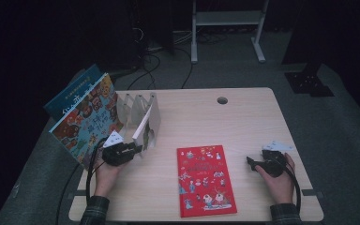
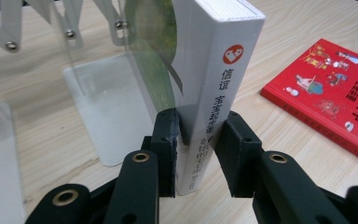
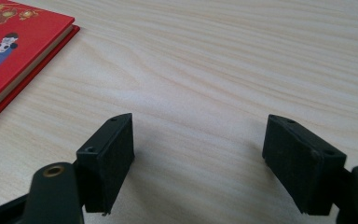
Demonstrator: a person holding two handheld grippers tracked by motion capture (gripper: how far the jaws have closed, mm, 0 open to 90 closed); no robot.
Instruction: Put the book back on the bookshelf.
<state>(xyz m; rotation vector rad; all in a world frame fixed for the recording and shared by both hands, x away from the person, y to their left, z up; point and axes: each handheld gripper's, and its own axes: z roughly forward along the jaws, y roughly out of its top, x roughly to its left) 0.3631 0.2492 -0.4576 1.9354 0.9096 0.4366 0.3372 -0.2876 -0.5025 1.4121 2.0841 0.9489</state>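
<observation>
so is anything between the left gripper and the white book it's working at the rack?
Nothing visible. The left gripper already has the white book upright between its jaws, both pads against the covers near the spine's lower end. The clear divider of the expanding rack stands beside the book, not between it and the jaws.

Red book [image 1: 206, 180]: bright red cover, small multicoloured cartoon figures. Upright book [image 2: 214, 93]: white spine, red round logo, green cover. Far-left leaning book [image 1: 90, 117]: blue, orange cartoon print. Table [image 1: 243, 122]: pale wood grain. Gripper pads [image 3: 107, 158]: black.
</observation>
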